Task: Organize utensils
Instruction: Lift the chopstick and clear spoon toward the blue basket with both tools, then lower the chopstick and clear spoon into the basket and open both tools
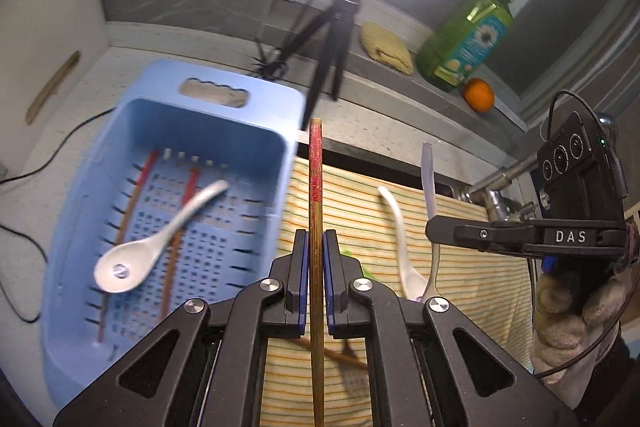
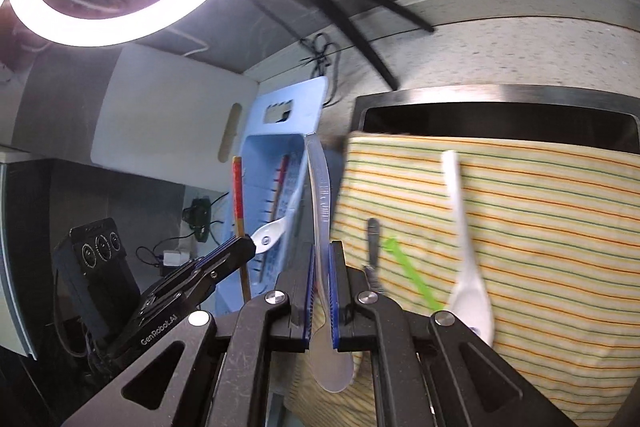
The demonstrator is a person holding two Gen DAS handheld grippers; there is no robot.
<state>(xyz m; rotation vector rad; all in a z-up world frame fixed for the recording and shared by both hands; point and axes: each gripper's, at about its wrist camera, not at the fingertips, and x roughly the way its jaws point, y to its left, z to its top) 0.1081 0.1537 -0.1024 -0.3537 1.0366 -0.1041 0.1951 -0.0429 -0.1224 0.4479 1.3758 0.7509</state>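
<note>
My left gripper (image 1: 316, 239) is shut on a wooden chopstick with a red end (image 1: 315, 187), held upright to the right of the blue slotted basket (image 1: 256, 99). The basket holds a white ceramic spoon (image 1: 152, 247) and red-tipped chopsticks (image 1: 138, 183). My right gripper (image 2: 321, 251) is shut on a clear plastic spoon (image 2: 319, 183), handle pointing up, above the striped cloth (image 2: 540, 211). On the cloth lie a white ceramic spoon (image 2: 464, 239), a green utensil (image 2: 412, 275) and a metal utensil (image 2: 373, 243). Another chopstick (image 1: 344, 357) lies on the cloth below my left gripper.
A sink (image 2: 500, 115) lies behind the cloth, with a faucet (image 1: 496, 187) at the right. A ring light on a black tripod (image 1: 332, 39) stands behind the basket. A yellow sponge (image 1: 386, 47), green soap bottle (image 1: 468, 39) and orange (image 1: 479, 95) sit on the ledge. A white cutting board (image 2: 168, 119) leans at left.
</note>
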